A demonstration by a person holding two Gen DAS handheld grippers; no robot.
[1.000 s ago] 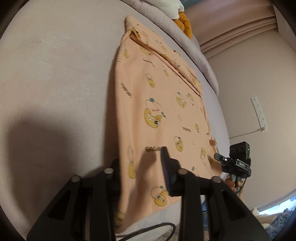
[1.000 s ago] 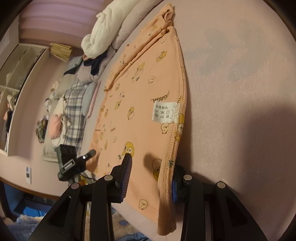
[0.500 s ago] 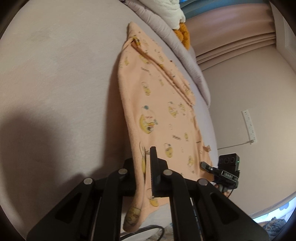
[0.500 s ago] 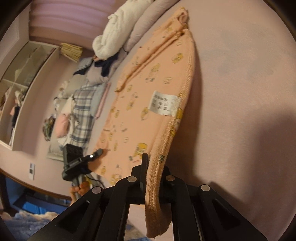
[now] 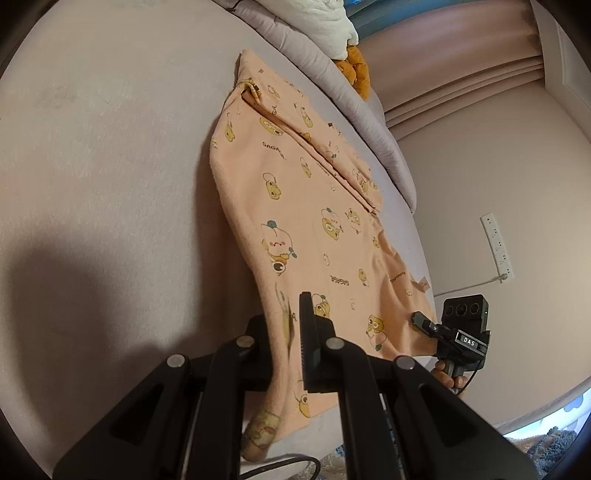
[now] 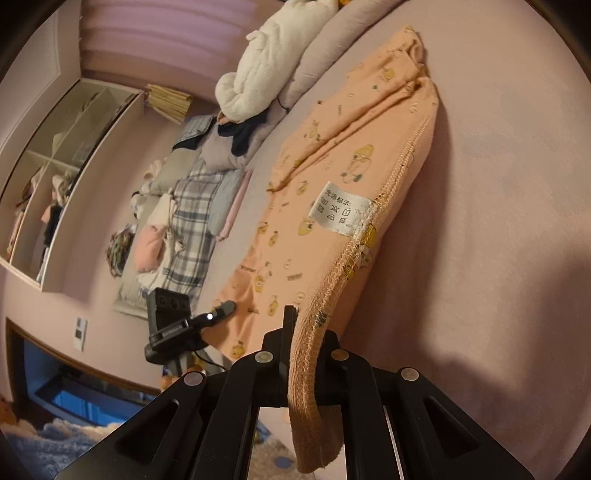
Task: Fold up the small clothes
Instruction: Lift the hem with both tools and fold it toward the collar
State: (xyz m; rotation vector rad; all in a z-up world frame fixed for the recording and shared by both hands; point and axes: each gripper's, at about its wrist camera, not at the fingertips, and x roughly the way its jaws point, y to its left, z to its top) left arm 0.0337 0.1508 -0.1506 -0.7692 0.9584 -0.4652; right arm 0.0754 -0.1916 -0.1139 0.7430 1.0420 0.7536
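Lay spread on the pale bed [image 5: 92, 166]: a peach garment [image 5: 314, 229] with a cartoon print, long axis running away from both cameras, far end bunched near a grey duvet [image 5: 332, 85].

Clamped on its near corners, one each: left gripper [image 5: 295, 343] with jaws pinched tight on the near edge, cloth drooping below the fingers; right gripper [image 6: 306, 339] likewise closed on the stitched hem, a fold of it hanging down in front of the jaws and hiding the pads.

Around, in the left view: white bedding [image 5: 325, 22] and an orange plush [image 5: 356, 72] past the duvet, pink curtains [image 5: 461, 74], a power strip [image 5: 496, 247] on the wall with its cord trailing down. Seen there too, the right gripper from outside, fingers of a hand [image 5: 448, 376] wrapped on its grip beyond the garment's far edge.

Shown only in the right view: a white care label [image 6: 338, 212] sewn inside the hem, a heap of plaid and pink clothes [image 6: 184, 221] along the bed's side, a white cushion [image 6: 266, 62], open shelves [image 6: 48, 184] on the wall, a fluffy rug [image 6: 62, 443] below. Also there, the left gripper [image 6: 221, 310] from outside, tip on the cloth.

Nothing lay on top of the garment.
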